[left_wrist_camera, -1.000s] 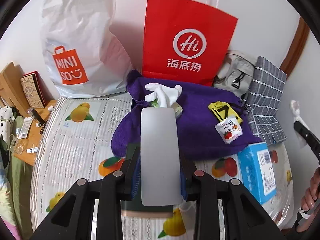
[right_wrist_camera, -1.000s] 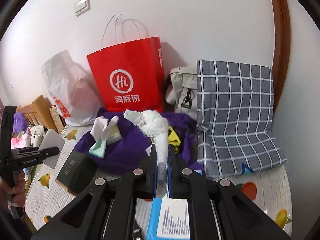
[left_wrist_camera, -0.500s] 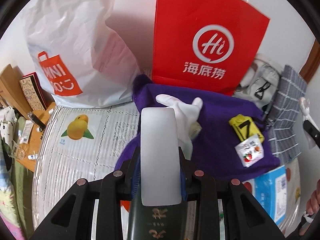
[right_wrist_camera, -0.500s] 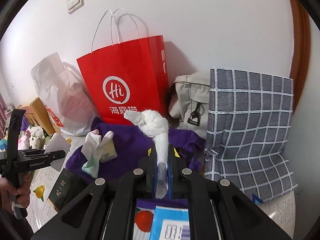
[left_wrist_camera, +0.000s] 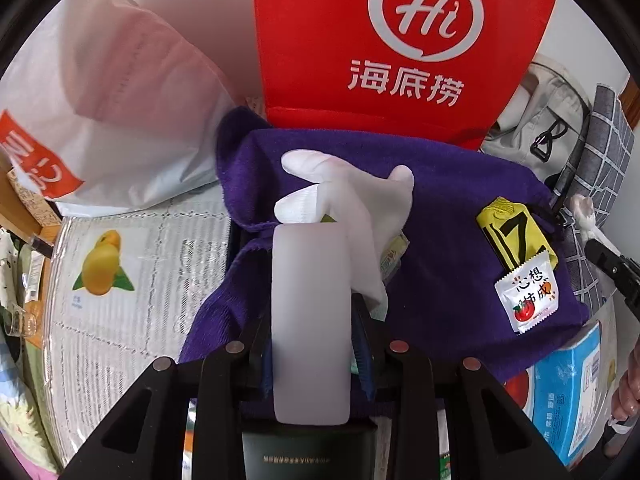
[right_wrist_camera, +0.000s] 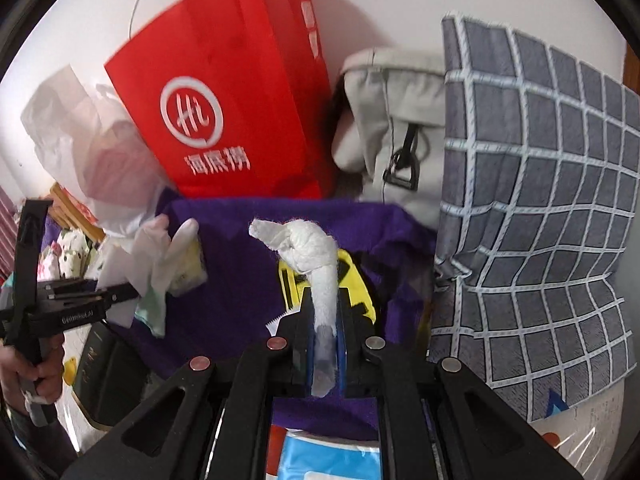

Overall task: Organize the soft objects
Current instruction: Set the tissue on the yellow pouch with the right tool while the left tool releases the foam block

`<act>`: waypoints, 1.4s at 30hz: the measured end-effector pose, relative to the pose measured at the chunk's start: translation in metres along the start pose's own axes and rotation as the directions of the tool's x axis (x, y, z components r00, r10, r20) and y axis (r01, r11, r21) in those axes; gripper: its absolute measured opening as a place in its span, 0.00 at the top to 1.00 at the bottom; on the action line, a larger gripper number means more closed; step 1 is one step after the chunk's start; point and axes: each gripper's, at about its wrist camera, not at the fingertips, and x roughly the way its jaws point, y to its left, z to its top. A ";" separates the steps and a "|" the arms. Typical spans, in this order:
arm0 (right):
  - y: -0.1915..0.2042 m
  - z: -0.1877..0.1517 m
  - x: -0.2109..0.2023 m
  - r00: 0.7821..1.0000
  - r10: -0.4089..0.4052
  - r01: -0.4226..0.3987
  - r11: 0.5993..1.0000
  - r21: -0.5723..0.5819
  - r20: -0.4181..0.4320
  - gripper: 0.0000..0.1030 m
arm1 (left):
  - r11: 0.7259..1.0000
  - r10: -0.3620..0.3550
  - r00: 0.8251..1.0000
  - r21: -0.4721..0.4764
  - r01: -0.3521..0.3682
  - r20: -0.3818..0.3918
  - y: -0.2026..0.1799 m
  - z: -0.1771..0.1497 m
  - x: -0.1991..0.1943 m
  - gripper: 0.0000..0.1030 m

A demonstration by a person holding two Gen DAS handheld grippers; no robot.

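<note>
So both grippers are loaded up over the purple towel that's spread on the fruit-print table cover. From the left wrist view, the left gripper has its jaws partway closed around a frosted white flat thing that stands up between the blue pads; can't really tell what it is. A white glove sticks up just past its top edge, and in the right wrist view that same glove seems to hang from the left gripper too, with a small yellowish packet right beside it. Whether the pads actually press on the glove I can't tell. The right gripper is closed nearly all the way, pinching a twisted white rag whose knotted end pokes up and leans left above the towel. Lying on the towel are a yellow cloth with a black 7 and a little tomato sachet, touching each other. A red paper bag stands behind the towel, a white plastic bag to its left, a grey checked cushion and a beige bag on the right. A blue box sits at the towel's near right corner, and a dark book lies under the left gripper.
</note>
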 end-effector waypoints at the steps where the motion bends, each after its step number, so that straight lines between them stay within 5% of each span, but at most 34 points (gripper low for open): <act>1: 0.000 0.000 0.002 1.000 -0.007 0.007 1.000 -0.007 -0.002 0.91 | 1.000 -0.007 1.000 0.001 0.007 0.000 0.000 0.001 0.002 0.70; 11: -0.002 -0.007 0.035 0.996 -0.011 0.013 1.000 0.019 -0.083 0.91 | 0.995 -0.095 0.994 -0.025 0.093 -0.056 0.000 0.000 0.025 0.70; 18: 0.011 -0.009 0.039 0.995 -0.029 0.026 0.999 -0.039 -0.095 0.89 | 0.997 -0.080 0.996 -0.015 0.080 -0.034 0.003 0.000 0.017 0.51; 28: 0.020 -0.010 0.041 0.995 -0.056 0.049 0.995 -0.088 -0.085 0.58 | 0.997 -0.076 0.997 0.021 0.075 0.034 -0.001 0.003 -0.011 0.39; 37: 0.014 -0.008 0.025 0.996 -0.068 0.063 0.995 -0.080 -0.053 0.52 | 0.997 -0.074 0.995 0.014 0.073 0.071 0.009 0.009 -0.030 0.38; 42: 0.023 -0.009 0.018 0.997 -0.074 0.070 0.992 -0.104 -0.035 0.52 | 1.000 -0.008 0.997 0.010 0.007 0.079 0.020 0.009 -0.024 0.38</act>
